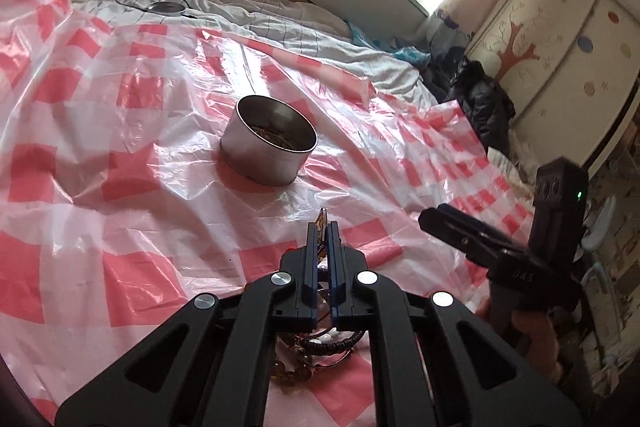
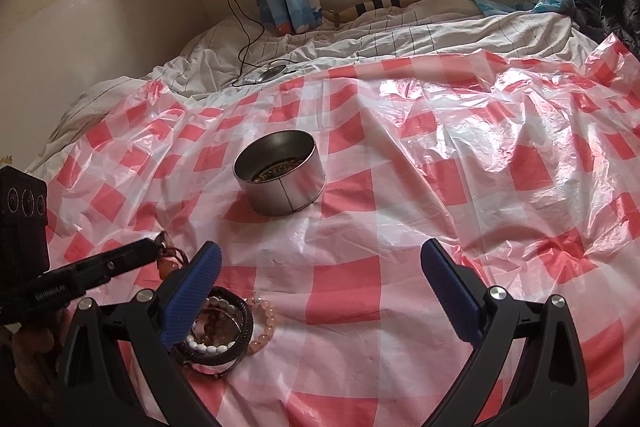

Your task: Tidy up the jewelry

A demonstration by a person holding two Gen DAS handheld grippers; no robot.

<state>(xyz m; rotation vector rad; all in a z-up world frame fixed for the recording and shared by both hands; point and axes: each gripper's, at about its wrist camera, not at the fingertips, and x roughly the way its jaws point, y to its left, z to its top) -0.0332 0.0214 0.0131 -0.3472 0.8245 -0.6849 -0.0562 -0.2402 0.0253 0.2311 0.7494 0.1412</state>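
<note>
A round metal tin [image 1: 269,141] stands open on the red-and-white checked plastic sheet, with some jewelry inside; it also shows in the right wrist view [image 2: 280,173]. My left gripper [image 1: 323,227] is shut on a brown amber-coloured jewelry piece [image 1: 321,221] and holds it above the sheet, short of the tin; it shows at the left in the right wrist view [image 2: 154,249]. A pile of bracelets [image 2: 224,327] lies below it, with a pink bead bracelet [image 2: 266,323] beside. My right gripper [image 2: 320,267] is open and empty, its left finger over the pile.
The plastic sheet [image 2: 440,187] covers a bed with a white striped quilt [image 2: 400,35] behind. A black cable and round charger [image 2: 272,71] lie at the back left. Dark clothes [image 1: 480,95] pile up at the bed's right edge by a wardrobe.
</note>
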